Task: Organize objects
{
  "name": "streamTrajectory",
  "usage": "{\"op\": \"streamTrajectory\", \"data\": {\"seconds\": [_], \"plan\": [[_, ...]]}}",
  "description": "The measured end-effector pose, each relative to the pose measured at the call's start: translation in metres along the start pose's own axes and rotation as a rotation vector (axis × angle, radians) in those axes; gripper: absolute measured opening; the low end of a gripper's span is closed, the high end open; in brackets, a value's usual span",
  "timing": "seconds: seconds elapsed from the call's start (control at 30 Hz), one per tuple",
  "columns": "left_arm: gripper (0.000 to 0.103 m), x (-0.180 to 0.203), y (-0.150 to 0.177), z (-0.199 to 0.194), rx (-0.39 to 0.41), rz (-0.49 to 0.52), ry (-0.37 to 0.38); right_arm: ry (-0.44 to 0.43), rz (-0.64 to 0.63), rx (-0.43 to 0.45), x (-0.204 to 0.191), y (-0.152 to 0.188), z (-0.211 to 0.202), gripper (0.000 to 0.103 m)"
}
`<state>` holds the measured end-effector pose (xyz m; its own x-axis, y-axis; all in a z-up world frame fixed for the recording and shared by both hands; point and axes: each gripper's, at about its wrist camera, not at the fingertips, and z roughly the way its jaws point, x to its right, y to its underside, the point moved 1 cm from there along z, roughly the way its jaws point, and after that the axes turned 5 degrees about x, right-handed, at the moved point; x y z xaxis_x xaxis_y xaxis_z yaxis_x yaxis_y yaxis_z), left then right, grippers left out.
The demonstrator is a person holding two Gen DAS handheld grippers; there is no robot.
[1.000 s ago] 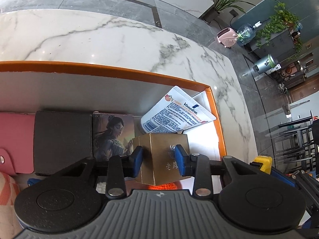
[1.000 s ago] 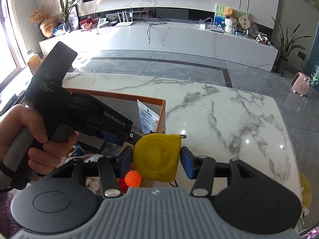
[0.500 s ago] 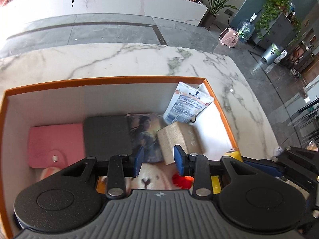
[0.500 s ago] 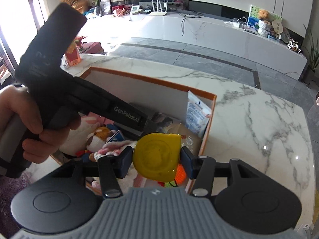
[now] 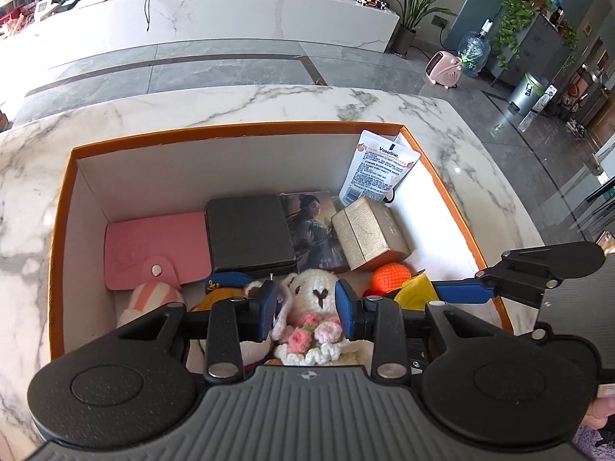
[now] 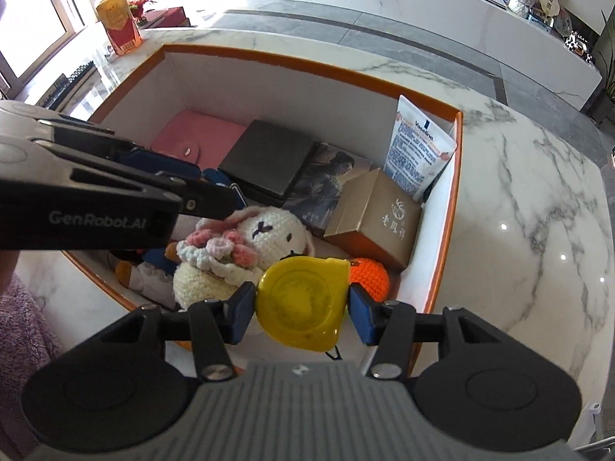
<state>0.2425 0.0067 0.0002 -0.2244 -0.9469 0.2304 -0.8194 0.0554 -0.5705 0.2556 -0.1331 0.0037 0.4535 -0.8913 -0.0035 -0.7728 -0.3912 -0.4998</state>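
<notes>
The right tongs [image 6: 301, 305] clench a yellow tape measure [image 6: 303, 301] by its edges, its flat round face turned to the camera, low over the near right corner of the orange box [image 6: 446, 238] on the marble worktop [image 6: 519, 211]. The left tongs [image 5: 306, 307] hang released and empty above a crocheted bunny [image 5: 313, 303], both pairs tilted steeply down. Only the right view shows the gold carton [image 6: 374, 217] lettering; farther back a lotion tube [image 5: 378, 167] leans upright in the far right corner.
</notes>
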Motion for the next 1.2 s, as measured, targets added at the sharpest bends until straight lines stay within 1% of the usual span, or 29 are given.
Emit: {"op": "streamTrajectory", "data": {"seconds": [0.13,0.17,0.2,0.43,0.57,0.67,0.77,0.87,0.93,1.13,1.2], "plan": [[0.039,0.002,0.005,-0.004,-0.001,0.006,0.009,0.023,-0.006,-0.035,-0.002,0.004,0.007,0.054],[0.039,0.003,0.006,-0.005,-0.002,0.010,0.009,0.023,-0.003,-0.035,-0.001,0.004,0.007,0.051],[0.040,0.004,0.008,-0.005,-0.002,0.015,0.006,0.026,-0.002,-0.036,-0.001,0.004,0.007,0.051],[0.043,0.008,0.014,-0.014,0.009,0.016,-0.006,0.031,0.004,-0.019,-0.001,0.003,0.000,0.051],[0.045,0.010,0.018,-0.026,0.033,0.026,-0.020,0.025,0.011,0.016,-0.003,0.004,-0.011,0.051],[0.045,0.013,0.020,-0.037,0.059,0.030,-0.024,0.018,0.024,0.052,-0.005,0.005,-0.024,0.052],[0.050,0.017,0.024,-0.051,0.101,0.038,-0.039,0.019,0.033,0.100,-0.008,0.007,-0.040,0.058],[0.056,0.019,0.028,-0.066,0.155,0.042,-0.074,0.024,0.045,0.160,-0.011,0.010,-0.058,0.062],[0.065,0.019,0.030,-0.074,0.191,0.035,-0.104,0.033,0.057,0.199,-0.013,0.013,-0.070,0.063],[0.077,0.023,0.041,-0.099,0.273,0.046,-0.186,0.038,0.126,0.312,-0.016,0.025,-0.099,0.066],[0.081,0.027,0.044,-0.106,0.300,0.055,-0.217,0.040,0.146,0.359,-0.018,0.030,-0.109,0.069]]}}
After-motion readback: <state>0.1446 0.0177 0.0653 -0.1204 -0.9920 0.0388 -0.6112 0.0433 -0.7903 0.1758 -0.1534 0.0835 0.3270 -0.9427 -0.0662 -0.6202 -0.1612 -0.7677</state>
